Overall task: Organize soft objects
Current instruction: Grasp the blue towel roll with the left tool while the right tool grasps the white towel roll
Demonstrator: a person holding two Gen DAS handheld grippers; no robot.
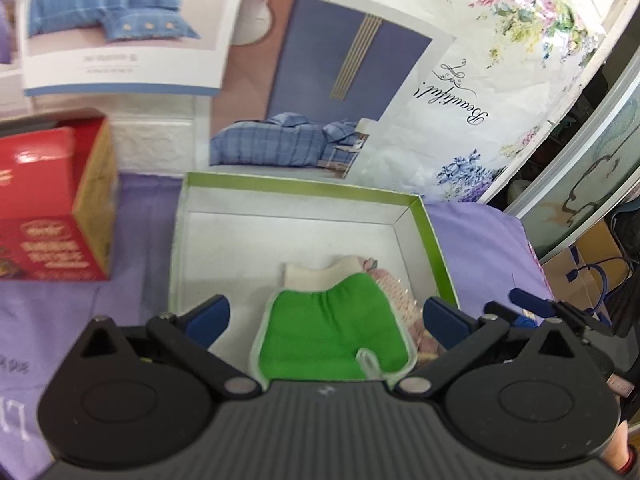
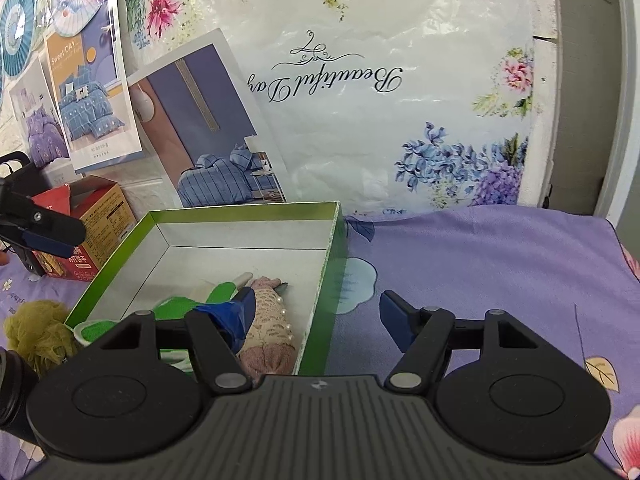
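Observation:
A shallow box (image 1: 434,248) with green walls and a white inside stands on the purple cloth. A green mitt with a cream cuff (image 1: 332,328) lies in its near part, beside a pink knitted piece with pearls (image 1: 394,290). My left gripper (image 1: 326,318) is open above the mitt and holds nothing. In the right wrist view the box (image 2: 334,256) is at left, with the mitt (image 2: 176,306) and the pink piece (image 2: 270,320) inside. My right gripper (image 2: 316,318) is open and empty, straddling the box's right wall.
A red carton (image 1: 52,208) stands left of the box, also in the right wrist view (image 2: 96,224). An olive mesh pouf (image 2: 38,330) lies on the cloth by the box's near left corner. Posters and a floral plastic sheet (image 2: 360,120) cover the back wall. The left gripper's fingers (image 2: 44,232) show at far left.

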